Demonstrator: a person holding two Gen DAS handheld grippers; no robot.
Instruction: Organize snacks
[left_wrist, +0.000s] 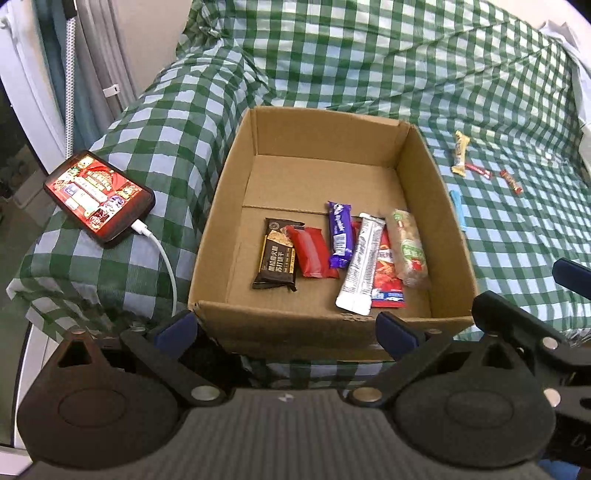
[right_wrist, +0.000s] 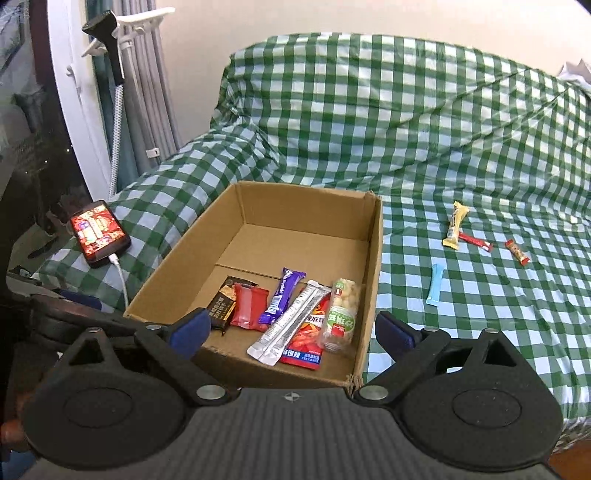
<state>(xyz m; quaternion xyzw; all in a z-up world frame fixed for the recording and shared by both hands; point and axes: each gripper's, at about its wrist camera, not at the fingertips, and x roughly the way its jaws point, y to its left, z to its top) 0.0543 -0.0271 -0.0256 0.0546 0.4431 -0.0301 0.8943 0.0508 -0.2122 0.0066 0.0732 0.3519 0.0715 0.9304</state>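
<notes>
An open cardboard box (left_wrist: 417, 177) (right_wrist: 375, 251) sits on a green checked cloth. In it lie several snacks: a dark biscuit pack (left_wrist: 277, 254), a red pack (left_wrist: 314, 251), a purple bar (left_wrist: 340, 234), a silver stick (left_wrist: 362, 264), a red chilli pack (right_wrist: 304, 341) and a clear nut pack (left_wrist: 409, 248). Right of the box on the cloth lie a yellow bar (right_wrist: 455, 225), a blue stick (right_wrist: 434, 284) and two small red sticks (right_wrist: 476, 242) (right_wrist: 518, 252). My left gripper (left_wrist: 286, 328) is open and empty at the box's near wall. My right gripper (right_wrist: 291, 332) is open and empty over the box's near right corner.
A phone (left_wrist: 99, 197) (right_wrist: 100, 232) with a lit screen lies left of the box, with a white cable (left_wrist: 166, 266) running toward me. Curtains and a window frame (right_wrist: 74, 110) stand at the left. The sofa back (right_wrist: 369, 92) rises behind the box.
</notes>
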